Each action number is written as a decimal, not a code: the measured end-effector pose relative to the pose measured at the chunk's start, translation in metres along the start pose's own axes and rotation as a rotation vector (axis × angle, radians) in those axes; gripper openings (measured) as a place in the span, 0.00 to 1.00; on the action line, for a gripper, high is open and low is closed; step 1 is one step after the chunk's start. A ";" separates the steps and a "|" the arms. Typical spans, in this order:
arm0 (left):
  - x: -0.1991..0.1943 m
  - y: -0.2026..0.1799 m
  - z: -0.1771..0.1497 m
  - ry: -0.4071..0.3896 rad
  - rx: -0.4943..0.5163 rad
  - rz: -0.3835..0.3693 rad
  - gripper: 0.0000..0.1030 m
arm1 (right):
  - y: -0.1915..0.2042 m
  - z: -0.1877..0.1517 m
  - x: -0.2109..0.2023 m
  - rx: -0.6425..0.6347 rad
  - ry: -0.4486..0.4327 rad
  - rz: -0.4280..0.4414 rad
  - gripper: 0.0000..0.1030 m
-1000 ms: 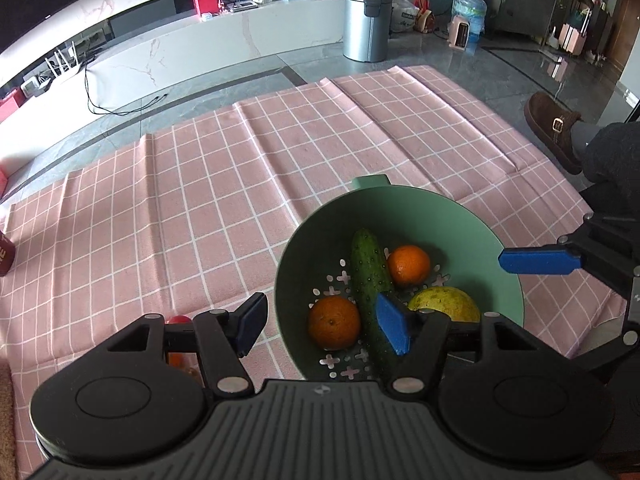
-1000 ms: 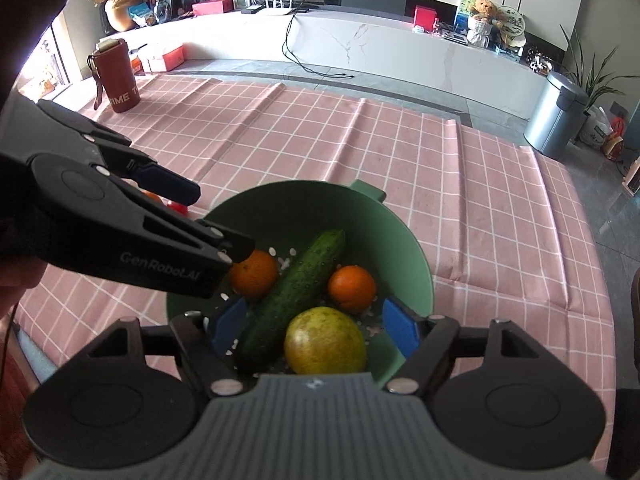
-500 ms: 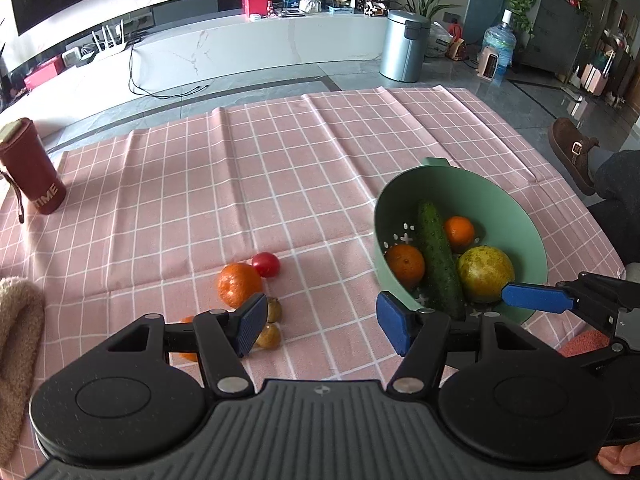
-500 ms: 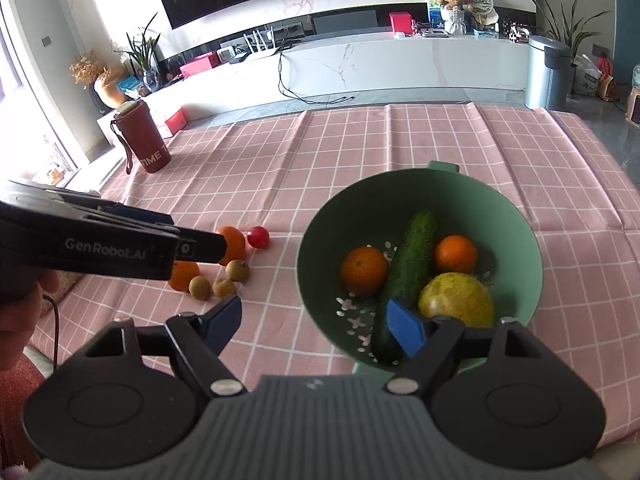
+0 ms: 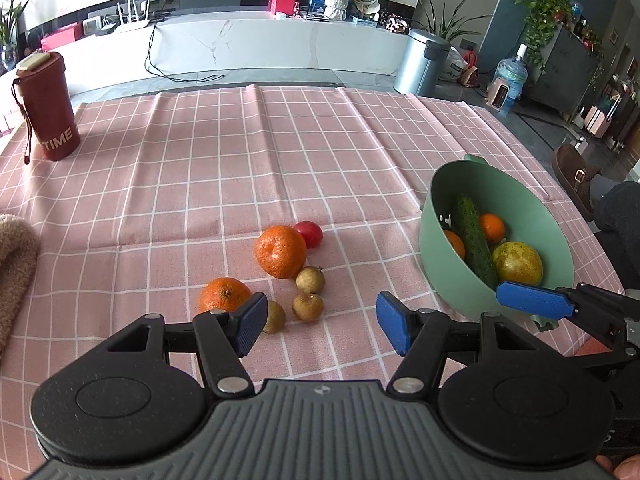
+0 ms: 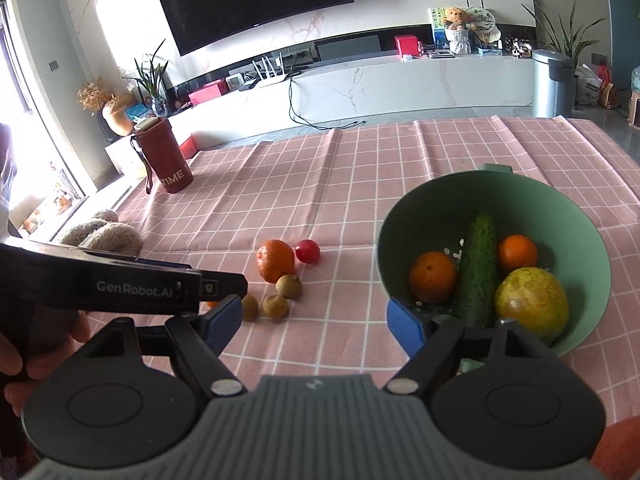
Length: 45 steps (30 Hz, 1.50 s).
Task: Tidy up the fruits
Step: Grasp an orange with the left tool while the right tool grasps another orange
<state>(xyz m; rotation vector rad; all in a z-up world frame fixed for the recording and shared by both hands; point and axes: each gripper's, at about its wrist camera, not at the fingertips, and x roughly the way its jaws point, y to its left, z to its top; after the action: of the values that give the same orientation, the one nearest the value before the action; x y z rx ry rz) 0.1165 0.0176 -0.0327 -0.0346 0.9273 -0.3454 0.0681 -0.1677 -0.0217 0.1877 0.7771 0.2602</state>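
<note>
A green colander bowl (image 5: 556, 240) (image 6: 592, 248) on the pink checked cloth holds a cucumber (image 6: 478, 264), two oranges (image 6: 433, 277) (image 6: 517, 252) and a yellow-green fruit (image 6: 531, 302). Loose on the cloth to its left lie two oranges (image 5: 281, 251) (image 5: 225, 294), a red tomato (image 5: 309, 233) and three small brown fruits (image 5: 310, 279) (image 5: 307, 306) (image 5: 274, 316). My left gripper (image 5: 322, 328) is open and empty, just short of the loose fruit. My right gripper (image 6: 314, 322) is open and empty, at the bowl's near left edge.
A dark red cup (image 5: 48, 106) marked TIME stands at the far left of the cloth. A beige fuzzy cloth (image 5: 14, 272) lies at the left edge. A shoe and leg (image 5: 580, 180) are beyond the table's right side.
Both grippers have pulled back from over the bowl and swung left. The loose fruit on the cloth has come into view in front of the left gripper.
</note>
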 end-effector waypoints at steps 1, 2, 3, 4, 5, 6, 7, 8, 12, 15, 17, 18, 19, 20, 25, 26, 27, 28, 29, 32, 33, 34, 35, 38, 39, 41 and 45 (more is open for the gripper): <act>0.002 0.004 -0.001 0.000 -0.014 -0.007 0.71 | 0.003 -0.001 0.003 -0.009 -0.003 -0.001 0.74; 0.003 0.010 -0.002 -0.001 -0.030 -0.015 0.71 | 0.005 -0.001 0.006 -0.019 -0.008 -0.003 0.74; 0.004 0.013 -0.003 -0.005 -0.041 -0.019 0.71 | 0.008 -0.002 0.008 -0.030 -0.012 -0.007 0.74; 0.005 0.017 -0.003 -0.009 -0.054 -0.022 0.71 | 0.011 -0.002 0.011 -0.041 -0.016 -0.012 0.74; 0.006 0.021 -0.004 -0.013 -0.068 -0.024 0.71 | 0.013 -0.002 0.014 -0.051 -0.019 -0.022 0.73; 0.008 0.025 -0.005 -0.014 -0.085 -0.026 0.71 | 0.014 -0.003 0.017 -0.060 -0.020 -0.034 0.72; 0.009 0.030 -0.005 -0.013 -0.102 -0.029 0.71 | 0.014 -0.003 0.020 -0.065 -0.018 -0.044 0.69; 0.011 0.033 -0.005 -0.010 -0.116 -0.030 0.71 | 0.014 -0.003 0.025 -0.068 -0.012 -0.058 0.66; 0.018 0.042 -0.005 0.003 -0.142 -0.021 0.70 | 0.011 -0.002 0.039 -0.057 0.010 -0.069 0.59; 0.022 0.045 -0.005 0.013 -0.145 -0.021 0.67 | 0.012 -0.002 0.047 -0.063 0.016 -0.073 0.53; 0.026 0.046 -0.006 0.020 -0.147 -0.032 0.67 | 0.013 -0.001 0.053 -0.071 0.019 -0.079 0.50; 0.028 0.046 -0.006 0.024 -0.147 -0.037 0.66 | 0.012 -0.001 0.056 -0.070 0.022 -0.083 0.49; 0.030 0.047 -0.007 0.029 -0.147 -0.042 0.65 | 0.011 -0.001 0.059 -0.069 0.024 -0.086 0.45; 0.032 0.048 -0.007 0.034 -0.149 -0.043 0.64 | 0.012 -0.001 0.063 -0.068 0.028 -0.089 0.41; 0.040 0.050 -0.006 0.039 -0.156 -0.058 0.57 | 0.018 0.000 0.072 -0.120 0.009 -0.101 0.39; 0.041 0.050 -0.005 0.037 -0.156 -0.063 0.57 | 0.019 0.000 0.073 -0.128 0.005 -0.104 0.38; 0.041 0.050 -0.004 0.034 -0.159 -0.073 0.56 | 0.019 0.000 0.074 -0.133 0.001 -0.107 0.37; 0.042 0.051 -0.004 0.033 -0.166 -0.082 0.53 | 0.019 0.000 0.075 -0.137 -0.004 -0.109 0.35; 0.043 0.052 -0.004 0.036 -0.175 -0.089 0.51 | 0.019 0.000 0.075 -0.138 -0.007 -0.110 0.34; 0.044 0.054 -0.004 0.038 -0.189 -0.089 0.44 | 0.017 0.001 0.075 -0.133 -0.013 -0.103 0.33; 0.044 0.055 -0.004 0.037 -0.189 -0.089 0.44 | 0.017 0.001 0.076 -0.134 -0.015 -0.103 0.33; 0.043 0.056 -0.005 0.039 -0.189 -0.087 0.43 | 0.018 0.001 0.076 -0.138 -0.015 -0.102 0.33; 0.042 0.057 -0.004 0.044 -0.192 -0.082 0.42 | 0.019 0.001 0.076 -0.145 -0.017 -0.105 0.33; 0.041 0.060 -0.005 0.049 -0.200 -0.080 0.41 | 0.021 0.001 0.078 -0.160 -0.017 -0.103 0.34; 0.041 0.061 -0.004 0.047 -0.205 -0.083 0.41 | 0.021 0.002 0.078 -0.162 -0.018 -0.094 0.34; 0.042 0.064 -0.003 0.044 -0.214 -0.094 0.41 | 0.023 0.003 0.079 -0.170 -0.012 -0.080 0.34; 0.038 0.070 0.000 0.013 -0.236 -0.088 0.42 | 0.027 0.002 0.082 -0.191 0.003 -0.064 0.34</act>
<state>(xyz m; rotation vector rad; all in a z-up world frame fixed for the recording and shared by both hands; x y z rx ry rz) 0.1564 0.0724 -0.0746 -0.2909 0.9780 -0.3164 0.1215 -0.1172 -0.0680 -0.0175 0.7557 0.2728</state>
